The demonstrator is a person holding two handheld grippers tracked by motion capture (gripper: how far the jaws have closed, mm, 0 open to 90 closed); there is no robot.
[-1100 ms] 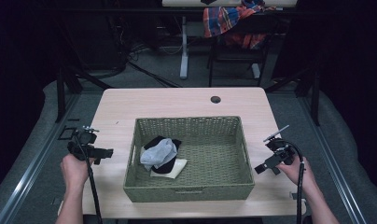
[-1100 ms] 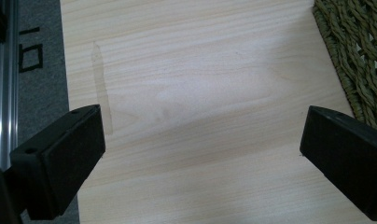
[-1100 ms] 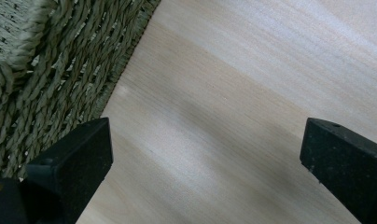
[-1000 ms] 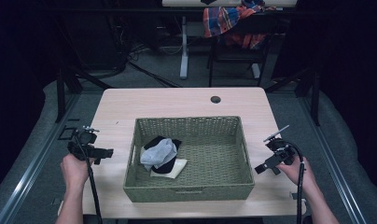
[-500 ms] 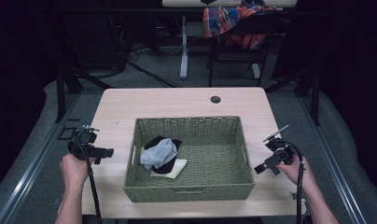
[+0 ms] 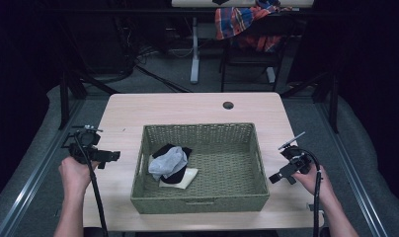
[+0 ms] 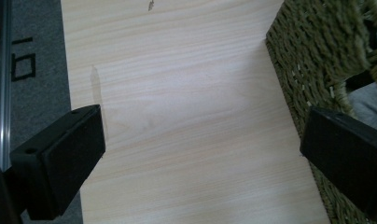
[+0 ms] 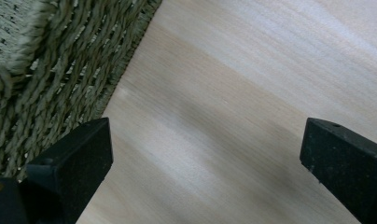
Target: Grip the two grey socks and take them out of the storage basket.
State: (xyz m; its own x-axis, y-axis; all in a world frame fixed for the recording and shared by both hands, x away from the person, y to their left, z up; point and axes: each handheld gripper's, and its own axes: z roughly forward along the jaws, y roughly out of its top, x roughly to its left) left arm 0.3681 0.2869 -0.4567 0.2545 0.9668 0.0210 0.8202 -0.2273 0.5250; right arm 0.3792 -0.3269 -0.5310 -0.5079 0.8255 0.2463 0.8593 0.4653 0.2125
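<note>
Two grippers flank a woven basket (image 6: 200, 168) in the high view, and the things nearest them are the clothes lying in its left half: a grey cloth (image 6: 168, 162) bunched over a black garment (image 6: 174, 175), with a cream piece (image 6: 183, 178) under their lower edge. We judge all three soft, light and limp, so they should drape and slide rather than keep a shape; the raised fold of the grey cloth looks like the best place to pinch, since it stands clear of the basket floor. Our left gripper (image 6: 104, 157) sits over the table (image 6: 187, 106) just left of the basket, and our right gripper (image 6: 281, 174) sits just right of it, neither touching the wicker. In the left gripper view, we see both jaws spread wide over bare wood, nothing between them, with the basket wall (image 7: 312, 51) close beside the right-hand jaw and a sliver of grey fabric (image 7: 371, 105) past the rim. In the right gripper view, our jaws likewise stand far apart and empty above the tabletop, the basket's braided side (image 8: 60, 60) near the left-hand jaw.
</note>
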